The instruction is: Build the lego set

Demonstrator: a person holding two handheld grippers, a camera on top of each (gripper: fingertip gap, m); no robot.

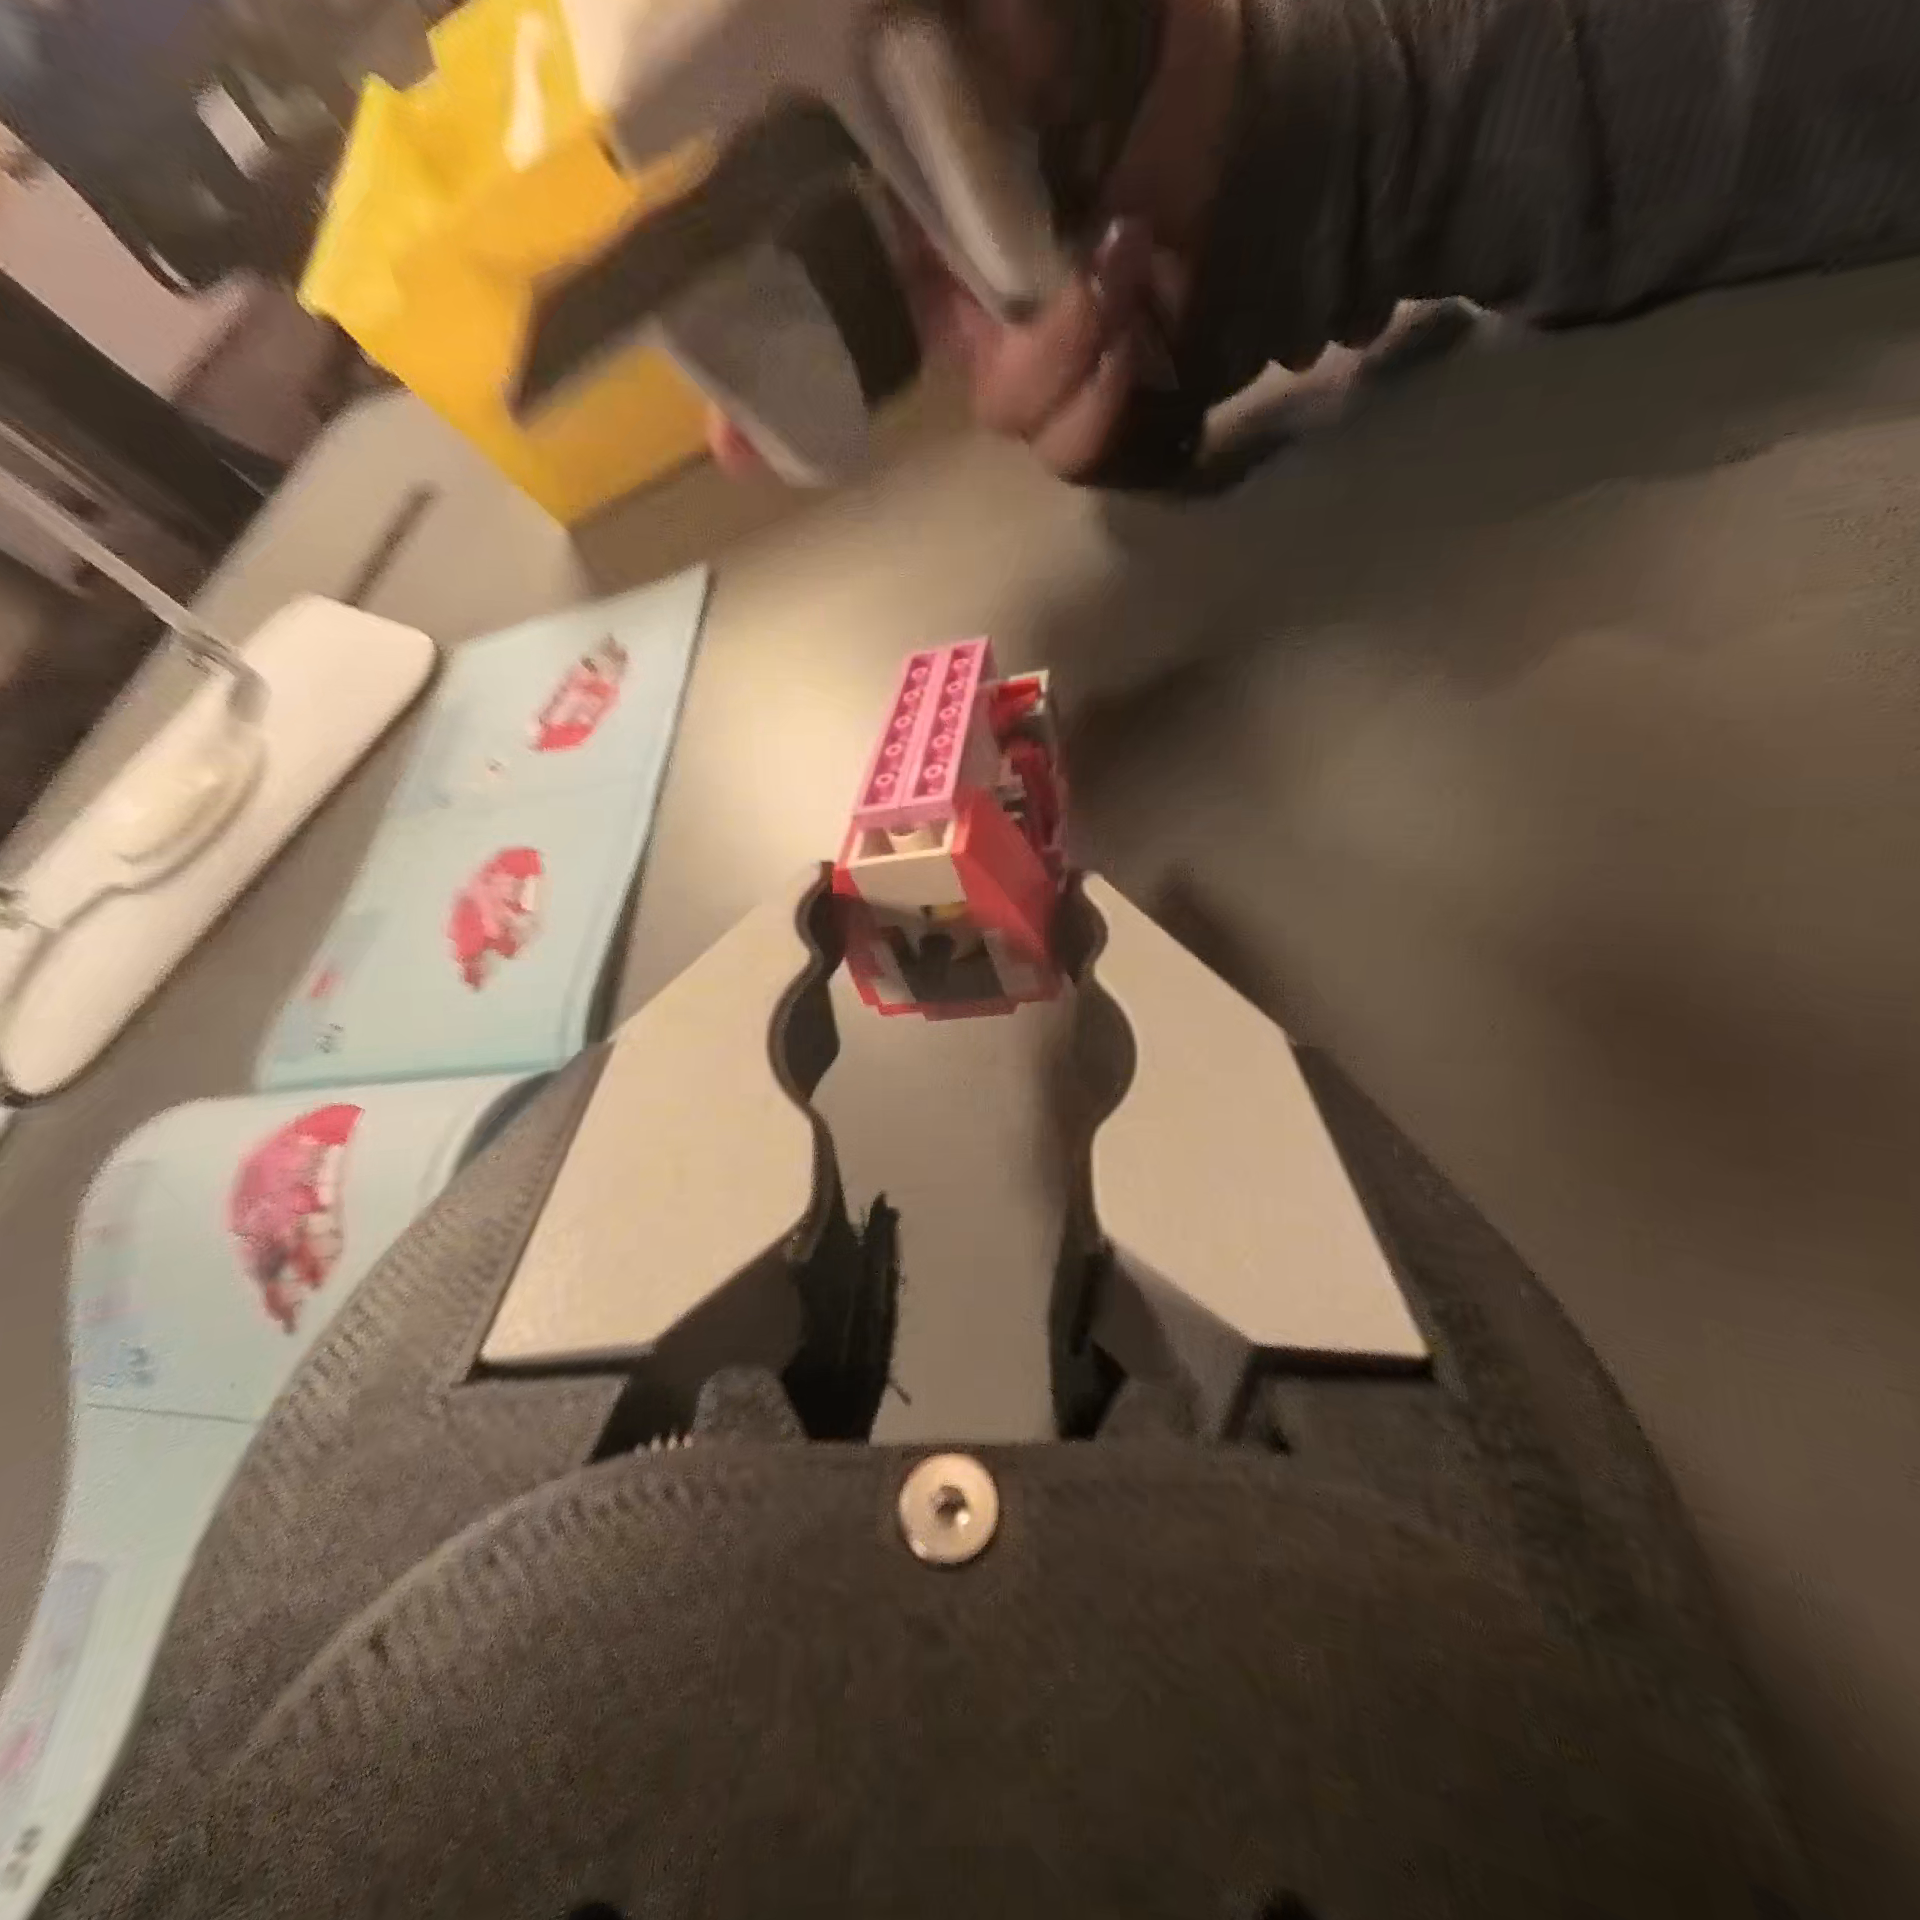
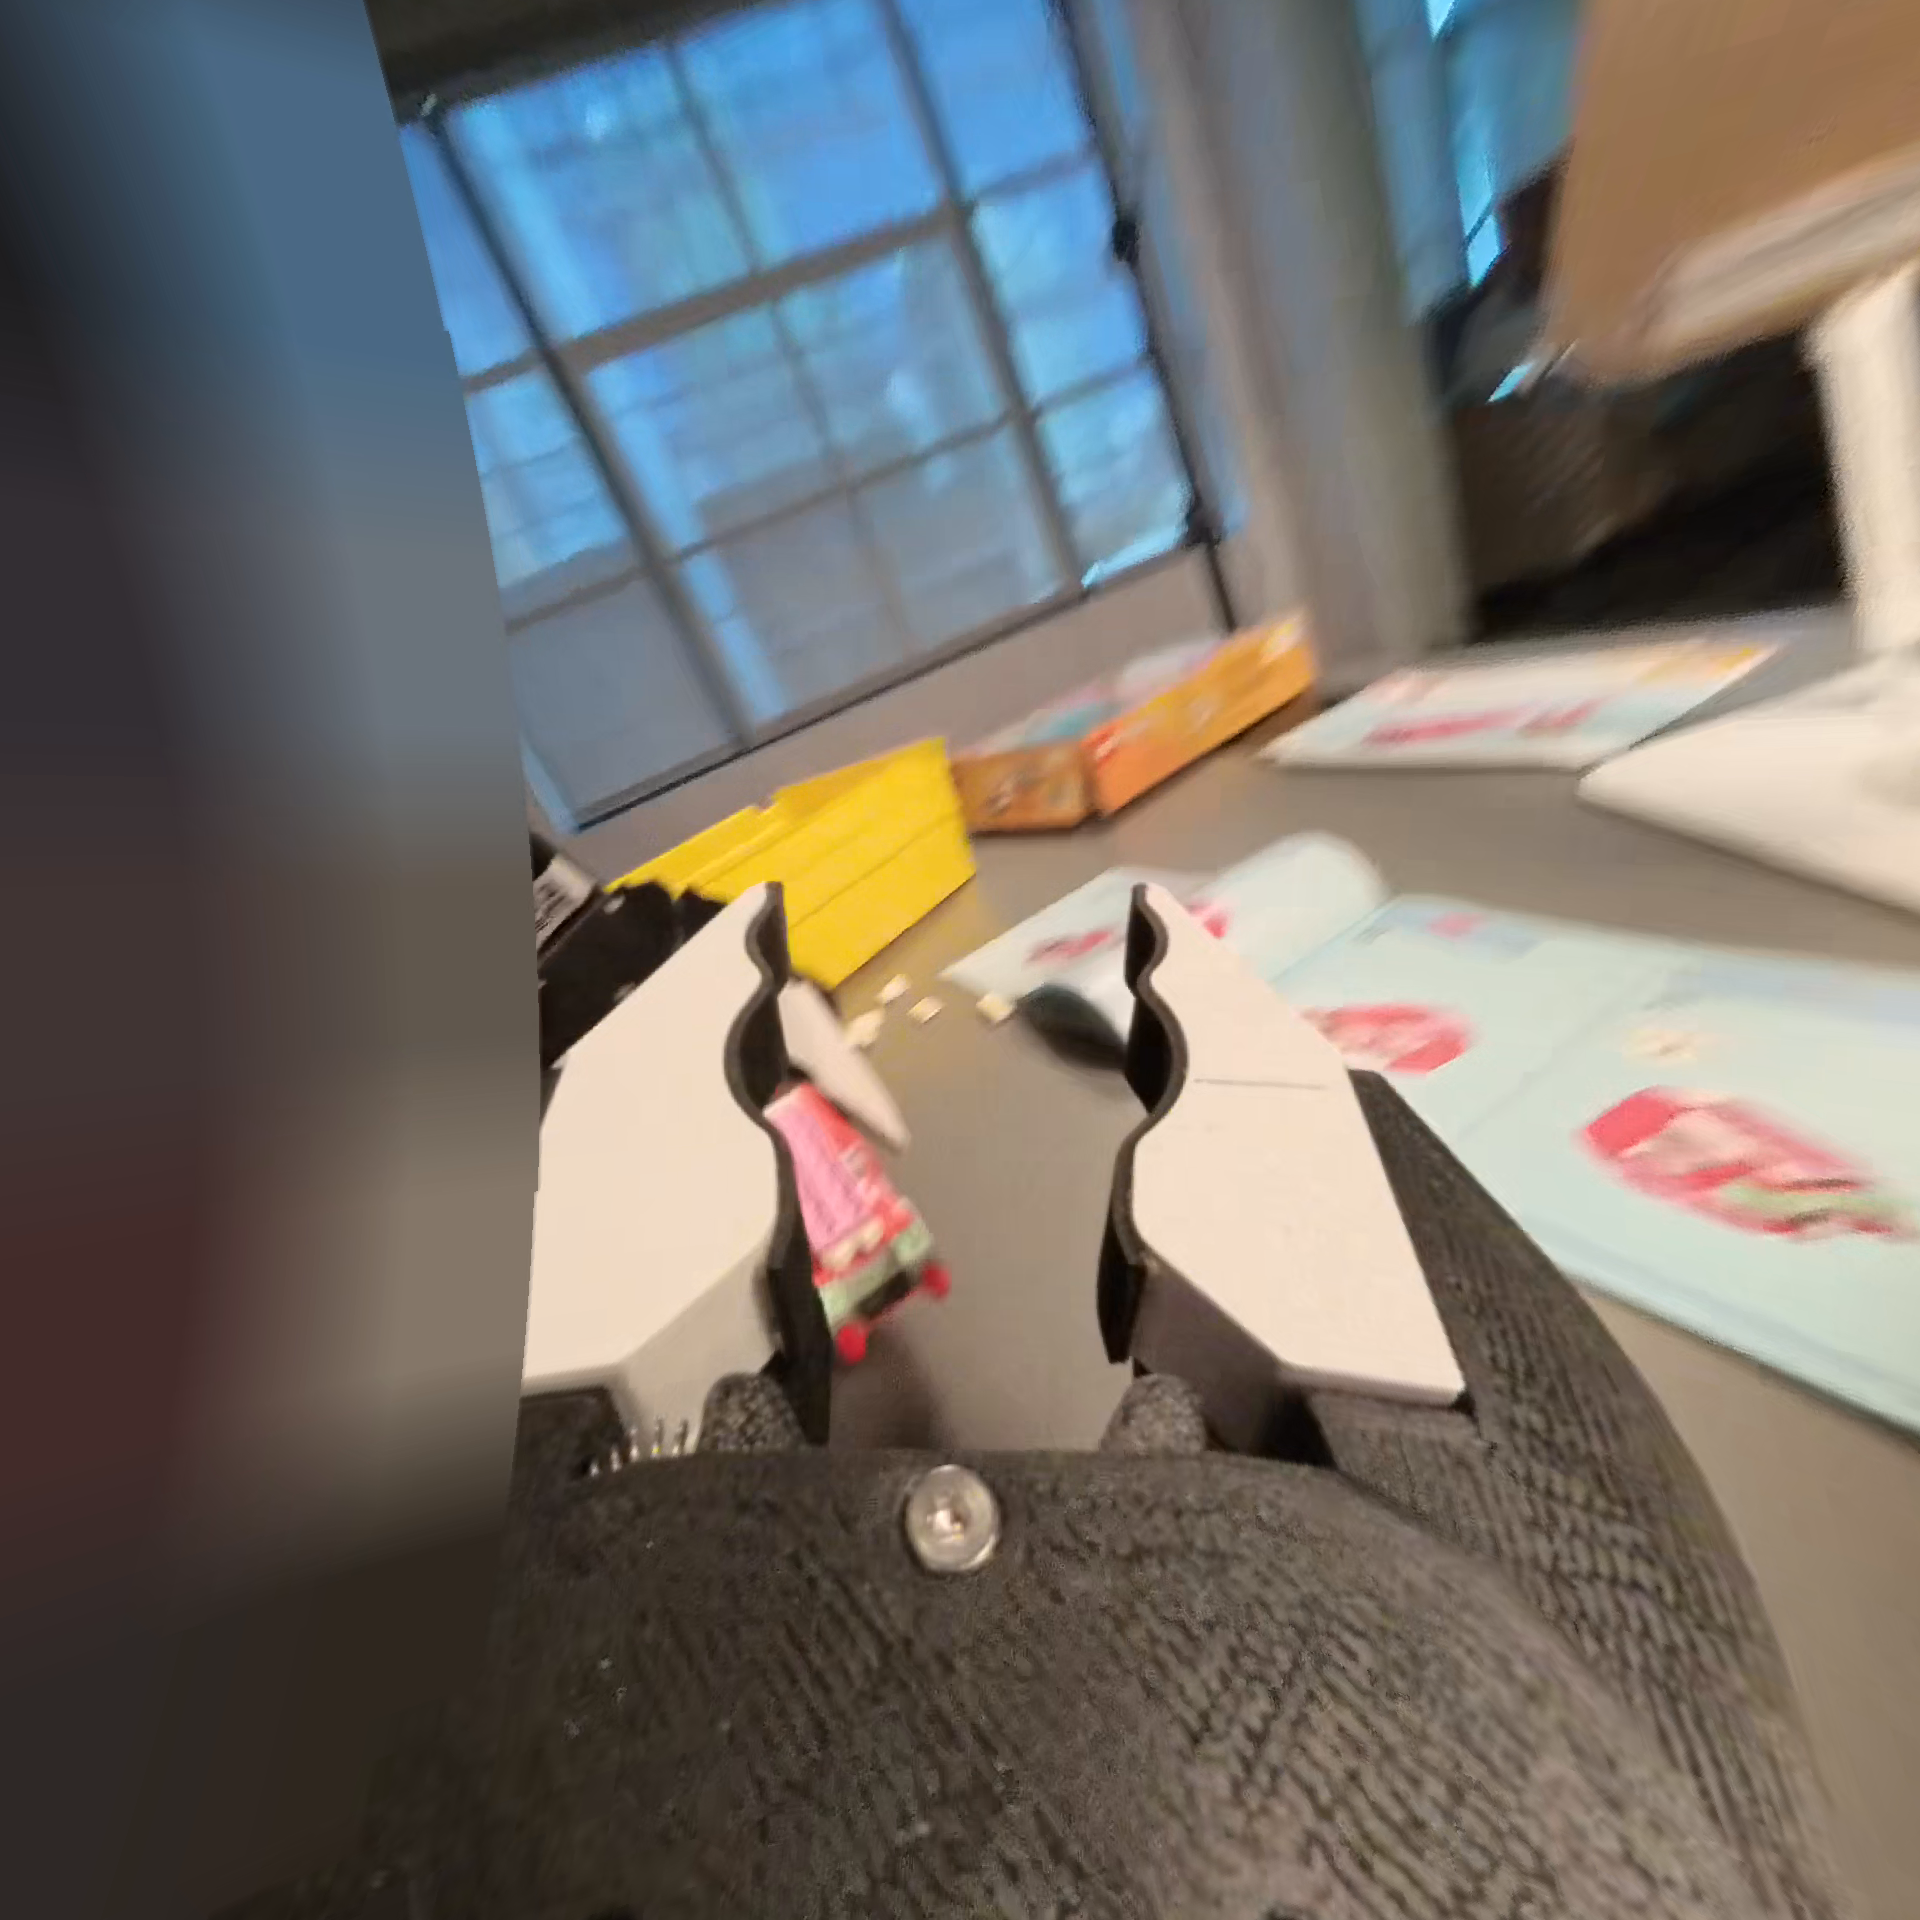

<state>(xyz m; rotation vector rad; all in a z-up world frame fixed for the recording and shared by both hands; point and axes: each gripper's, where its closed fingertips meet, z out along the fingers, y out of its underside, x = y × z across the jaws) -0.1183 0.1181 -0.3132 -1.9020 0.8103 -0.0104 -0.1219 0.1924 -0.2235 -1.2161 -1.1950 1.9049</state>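
The left gripper is clamped on a small toy-brick model, red and white with a pink studded top; both fingertips press its red sides near one end, so most of the model juts forward beyond the tips, off the grey table. That end grip leaves the studded top and far end exposed, which looks suited to reaching it from another side. The right gripper has its jaws well apart with nothing between them; in the right wrist view the held model shows past the inner edge of its left finger, farther off, together with a grey fingertip of the left gripper. In the left wrist view the right gripper, held in a hand, hangs above and beyond the model, well apart from it; heavy blur there makes its exact attitude uncertain. An open instruction booklet with light-blue pages lies flat to the left of the model, within easy sight. A yellow box stands beyond, with a few small pale loose pieces on the table beside it, and an orange box farther back. A white stand base lies at the left edge.
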